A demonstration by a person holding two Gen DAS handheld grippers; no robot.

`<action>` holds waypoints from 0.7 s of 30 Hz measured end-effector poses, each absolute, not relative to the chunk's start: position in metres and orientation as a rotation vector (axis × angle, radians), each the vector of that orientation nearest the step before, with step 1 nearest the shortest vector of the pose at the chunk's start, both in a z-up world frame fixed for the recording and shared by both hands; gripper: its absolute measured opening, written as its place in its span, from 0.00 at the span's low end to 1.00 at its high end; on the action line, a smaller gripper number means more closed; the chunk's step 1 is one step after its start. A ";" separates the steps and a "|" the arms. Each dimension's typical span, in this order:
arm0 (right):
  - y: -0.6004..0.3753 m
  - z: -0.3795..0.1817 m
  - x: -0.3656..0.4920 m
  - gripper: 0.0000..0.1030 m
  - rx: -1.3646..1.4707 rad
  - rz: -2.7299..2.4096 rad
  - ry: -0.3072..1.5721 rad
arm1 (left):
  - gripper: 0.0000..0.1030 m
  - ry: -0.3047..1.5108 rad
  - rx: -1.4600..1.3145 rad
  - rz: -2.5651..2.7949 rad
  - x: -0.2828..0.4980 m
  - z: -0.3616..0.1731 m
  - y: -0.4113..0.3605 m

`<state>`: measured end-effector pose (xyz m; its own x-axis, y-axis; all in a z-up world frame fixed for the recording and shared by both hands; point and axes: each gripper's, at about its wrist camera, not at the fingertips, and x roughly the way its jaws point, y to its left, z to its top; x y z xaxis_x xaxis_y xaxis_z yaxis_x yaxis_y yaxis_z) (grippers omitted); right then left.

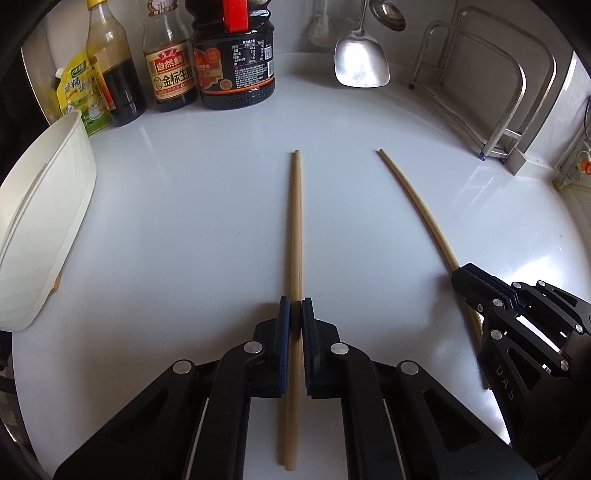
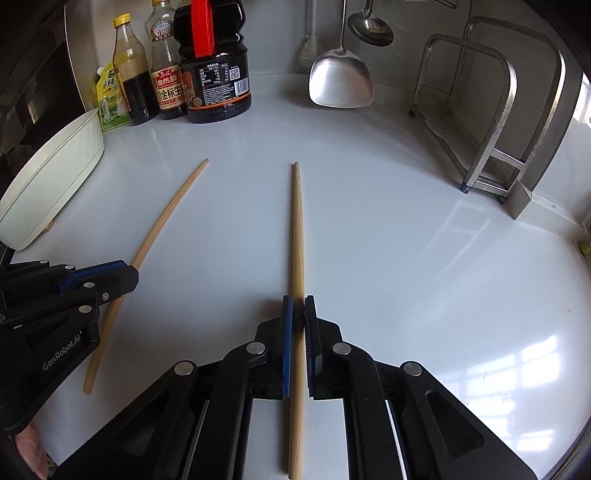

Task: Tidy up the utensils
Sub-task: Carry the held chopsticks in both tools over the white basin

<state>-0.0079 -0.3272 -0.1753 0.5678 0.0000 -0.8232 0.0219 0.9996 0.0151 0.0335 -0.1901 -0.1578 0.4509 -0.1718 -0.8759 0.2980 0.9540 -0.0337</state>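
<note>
Left gripper (image 1: 296, 314) is down low over the glossy white bench (image 1: 184, 221), its blue-padded jaws pinched in on a long pale wooden chopstick (image 1: 294, 229) — in the left wrist view the stick runs straight from 6 o'clock up toward 12, tip ending mid-bench. It looks like a second stick lies tight against it there, though I cannot be sure.

Over at 4 o'clock in that same view sits the right gripper (image 1: 466, 275), clamped on the other thin wooden chopstick (image 1: 410, 195), which curves away toward 1 o'clock. The right wrist view confirms it: jaws narrow, closed on the stick, shaft running dead centre from 6 to 12. The two chopsticks lie well apart, roughly side by side, both pointing at the back wall.

Around the edges — a white oval plastic tray (image 1: 55, 206) at 9 o'clock, propped at a tilt with something wooden just under its near edge. At 11 o'clock stands a row of condiments: a big dark soy sauce jug with a red handle (image 1: 234, 59), a smaller soy bottle with a red-and-gold label (image 1: 168, 70), a yellow-capped bottle half full of dark liquid (image 1: 112, 74), and a yellow-green pouch (image 1: 79, 92). At 12 to 1 o'clock a steel spatula (image 1: 362, 61) hangs against the wall with a steel ladle (image 1: 388, 14) beside it. A bent steel rack (image 1: 513, 92) stands at 2 o'clock.
</note>
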 end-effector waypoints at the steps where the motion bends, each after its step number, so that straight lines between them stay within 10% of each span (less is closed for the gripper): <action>1: -0.327 -0.174 -0.009 0.06 0.033 -0.014 0.969 | 0.07 1.064 0.128 -0.295 0.034 -0.156 -0.188; 21: -0.211 -0.048 0.029 0.06 0.090 0.149 0.792 | 0.07 0.834 0.058 -0.215 0.056 -0.025 -0.028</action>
<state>0.0289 -0.2112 -0.0478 0.6923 0.1672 -0.7019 -0.0995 0.9856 0.1366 0.0564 -0.0281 -0.0254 0.6517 -0.1662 -0.7400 0.2117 0.9768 -0.0329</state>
